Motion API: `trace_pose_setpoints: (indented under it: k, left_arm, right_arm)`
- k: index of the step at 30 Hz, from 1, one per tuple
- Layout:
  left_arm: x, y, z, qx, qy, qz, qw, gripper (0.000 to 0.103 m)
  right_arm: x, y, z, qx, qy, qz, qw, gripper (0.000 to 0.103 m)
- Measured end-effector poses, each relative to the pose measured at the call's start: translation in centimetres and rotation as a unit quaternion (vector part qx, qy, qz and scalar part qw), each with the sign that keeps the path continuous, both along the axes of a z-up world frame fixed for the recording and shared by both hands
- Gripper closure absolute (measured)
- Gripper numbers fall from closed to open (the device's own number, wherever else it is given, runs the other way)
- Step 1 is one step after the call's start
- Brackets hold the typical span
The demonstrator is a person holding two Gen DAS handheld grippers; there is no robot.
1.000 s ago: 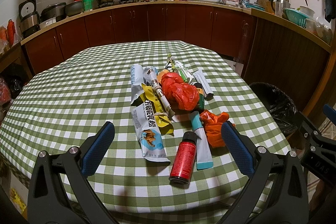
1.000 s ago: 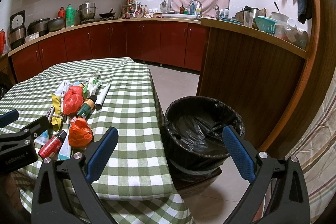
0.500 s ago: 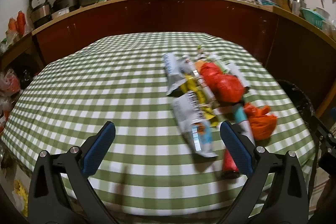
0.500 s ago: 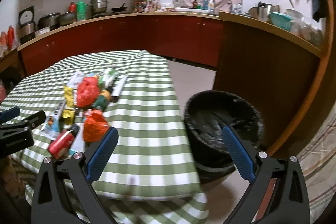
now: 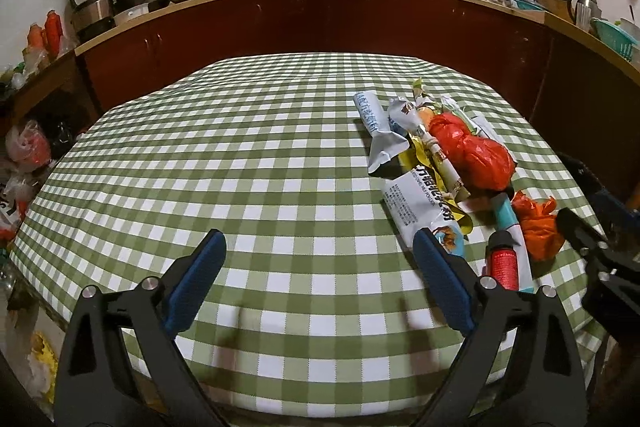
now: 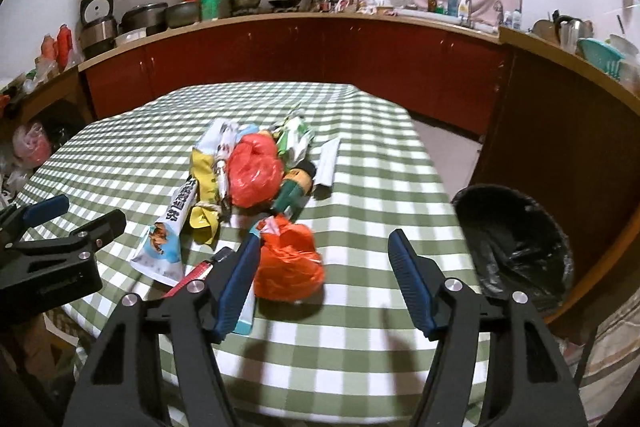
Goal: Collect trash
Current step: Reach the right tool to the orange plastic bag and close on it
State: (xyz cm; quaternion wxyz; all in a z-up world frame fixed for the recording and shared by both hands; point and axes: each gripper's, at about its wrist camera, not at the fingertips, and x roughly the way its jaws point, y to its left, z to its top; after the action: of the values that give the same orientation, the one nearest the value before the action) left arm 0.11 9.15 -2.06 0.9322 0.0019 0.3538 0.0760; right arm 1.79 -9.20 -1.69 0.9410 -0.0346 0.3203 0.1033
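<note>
1. left wrist view: left gripper (image 5: 318, 263) spread wide, empty, hovering over bare green-checked tablecloth (image 5: 240, 163) near the table's front edge.
2. same view: trash pile lying on the cloth to the right of the gripper, well clear of its left finger; white snack packet (image 5: 424, 213) reaching just behind the right finger.
3. pile contents, left wrist view: silver wrapper (image 5: 378, 127) at the far end; yellow wrapper (image 5: 424, 159) beneath a thin paper-wrapped stick (image 5: 440, 159); large red plastic bag (image 5: 472, 151) beside them; teal-and-white tube (image 5: 510, 223); red spray can (image 5: 503, 263) with black cap, lying flat against the tube; small orange bag (image 5: 538, 227) to the right of the tube.
4. right wrist view: right gripper (image 6: 322, 269) parted, grasping nothing, low over the cloth near the table's right front corner.
5. same view: small orange bag (image 6: 288, 259) lying between the fingers, just beside the left finger; contact with it cannot be told.
6. same view: red spray can (image 6: 188, 277) and tube end (image 6: 245, 319) partly hidden behind the left finger; green bottle (image 6: 294, 187) lying beside the large red bag (image 6: 252, 175); white paper strip (image 6: 328, 165) at the pile's right edge.
7. same view: black-lined trash bin (image 6: 516, 239) on the floor, right of the table, mouth unobstructed.
8. same view: left gripper (image 6: 60, 223) visible at the left edge, above the cloth.
</note>
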Motion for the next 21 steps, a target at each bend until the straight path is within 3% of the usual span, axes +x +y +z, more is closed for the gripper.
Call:
trace_pose_setpoints:
  k: [4, 9, 21]
  left_arm:
    - [0.4, -0.2, -0.2, -0.004, 0.007, -0.007, 0.9999, 0.017]
    - [0.6, -0.5, -0.2, -0.014, 0.013, -0.017, 0.9997, 0.021]
    - [1.6, -3.2, 0.1, -0.026, 0.013, -0.044, 0.9986, 0.024]
  right_arm:
    - [0.5, 0.5, -0.7, 0.002, 0.015, 0.008, 1.000, 0.040]
    - [1.1, 0.7, -1.6, 0.007, 0.035, 0.020, 0.999, 0.062]
    - [0.5, -0.8, -0.6, 0.004, 0.014, 0.008, 1.000, 0.062]
